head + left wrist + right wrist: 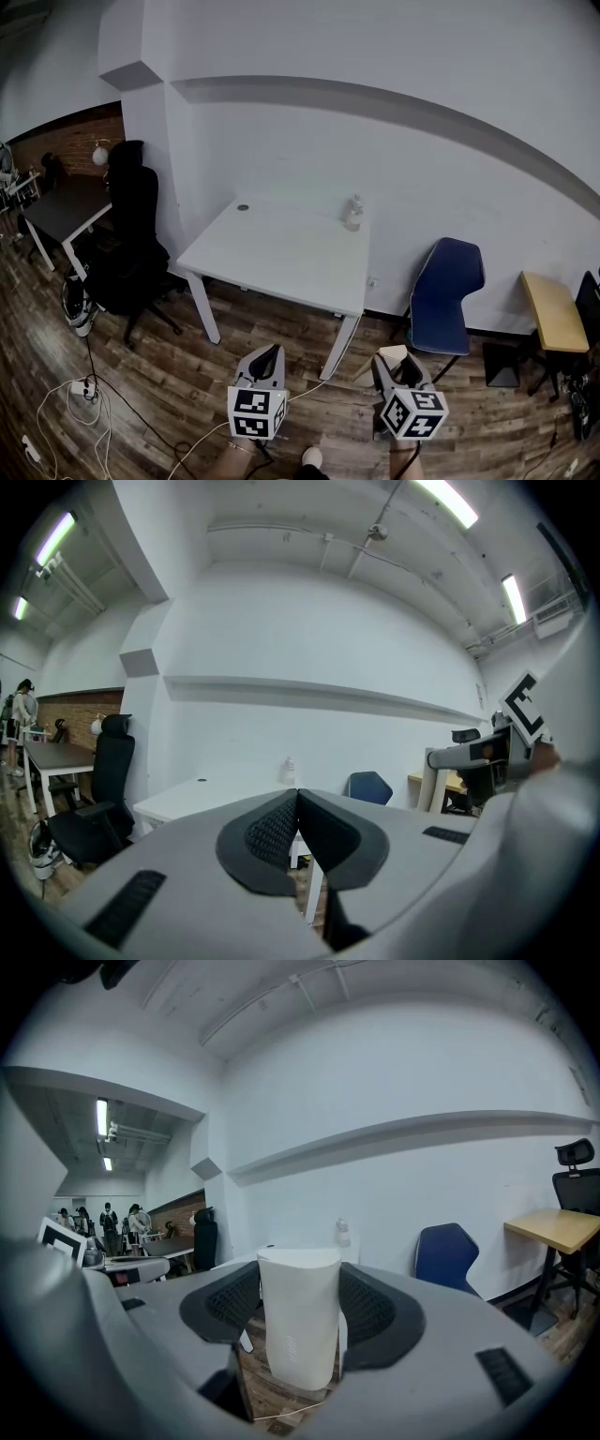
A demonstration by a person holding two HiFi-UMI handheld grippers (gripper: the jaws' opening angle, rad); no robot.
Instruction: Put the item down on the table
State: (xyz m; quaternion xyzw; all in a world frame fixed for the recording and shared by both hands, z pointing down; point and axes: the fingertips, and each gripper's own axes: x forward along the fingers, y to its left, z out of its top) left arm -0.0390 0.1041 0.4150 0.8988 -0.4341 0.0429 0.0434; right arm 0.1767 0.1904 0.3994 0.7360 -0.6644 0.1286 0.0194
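Note:
A white rounded container (300, 1326) stands upright between the black pads of my right gripper (300, 1283), which is shut on it. In the head view that gripper (395, 362) hangs low at the right, over the wooden floor, well short of the white table (272, 253), with the white container (392, 353) showing at its tips. My left gripper (269, 354) hangs beside it at the left. Its jaws meet with nothing between them (297, 810). The table (183, 801) lies ahead of both.
A small clear bottle (353, 213) stands near the table's far right edge. A black office chair (131, 234) is left of the table, a blue chair (448, 291) and a wooden side table (555, 309) right. Cables and a power strip (80, 387) lie on the floor.

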